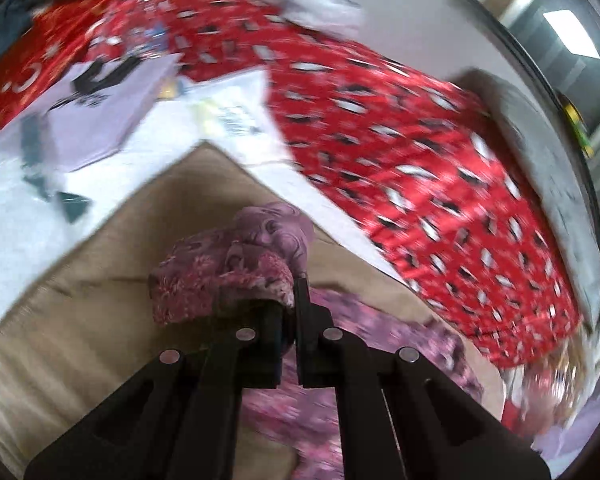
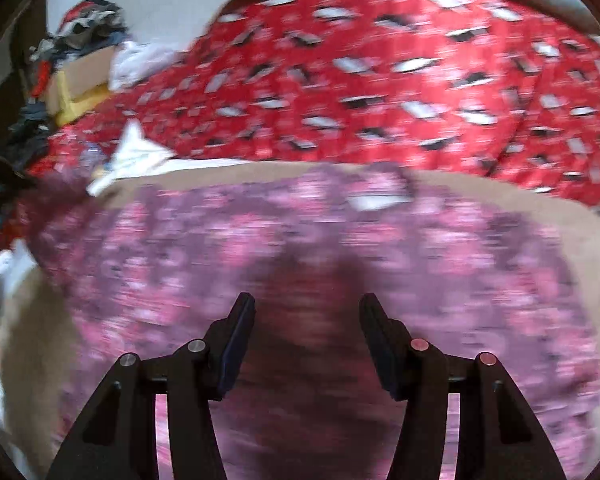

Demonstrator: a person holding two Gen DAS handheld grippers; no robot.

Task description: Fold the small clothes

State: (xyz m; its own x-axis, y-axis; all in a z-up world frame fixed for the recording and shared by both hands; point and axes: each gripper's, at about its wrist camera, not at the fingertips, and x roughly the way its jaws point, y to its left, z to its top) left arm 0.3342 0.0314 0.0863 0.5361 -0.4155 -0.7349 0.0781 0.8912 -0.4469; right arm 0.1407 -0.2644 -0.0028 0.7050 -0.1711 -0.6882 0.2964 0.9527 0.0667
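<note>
The left gripper (image 1: 288, 296) was closed on a bunched edge of the pink flowered garment (image 1: 224, 276), and its jaws stood together with the cloth pinched between them. The held part was lifted into a small roll in front of the fingers, while the rest of the garment hung down and trailed below the gripper over the beige cloth (image 1: 100, 280).

The right gripper (image 2: 307, 320) had its jaws apart, and nothing was between them. It hovered above the same garment (image 2: 260, 240), which lay spread wide on the beige cloth (image 2: 580, 248); the view was blurred, so I could not tell whether the fingers touched the fabric.

Behind the garment lay a red blanket (image 1: 420, 152) with black and white marks. A white folded shirt (image 1: 92, 112) with a black print lay to the left of it.
</note>
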